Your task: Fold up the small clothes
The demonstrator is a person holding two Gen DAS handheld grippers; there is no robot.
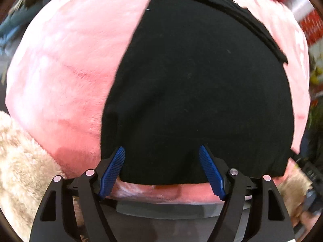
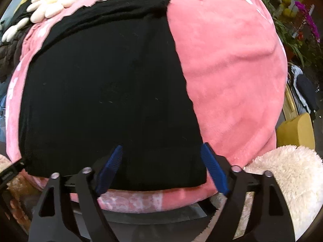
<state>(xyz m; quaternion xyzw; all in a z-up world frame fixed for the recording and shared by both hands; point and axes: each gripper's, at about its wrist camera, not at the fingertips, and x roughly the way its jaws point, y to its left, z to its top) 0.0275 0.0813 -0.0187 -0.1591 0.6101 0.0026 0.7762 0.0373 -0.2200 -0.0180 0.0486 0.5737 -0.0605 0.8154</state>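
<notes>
A black garment [image 1: 191, 84] lies flat on a pink plush blanket [image 1: 66, 70]. It also shows in the right wrist view [image 2: 105, 92] on the same blanket [image 2: 228, 76]. My left gripper [image 1: 162, 151] is open, its blue fingertips [image 1: 210, 165] over the garment's near left corner. My right gripper [image 2: 161, 149] is open, its blue fingertips [image 2: 213, 167] over the near right corner. Neither holds cloth. The garment's far edge is folded into a band [image 2: 105, 14].
A cream fluffy throw [image 2: 282, 181] lies at the near right; a beige one [image 1: 24, 171] lies at the near left. A white flower cushion [image 2: 54, 0] and dark clothes [image 2: 12, 48] lie at the far left. A yellow seat [image 2: 296, 131] and plants [image 2: 292, 26] stand at the right.
</notes>
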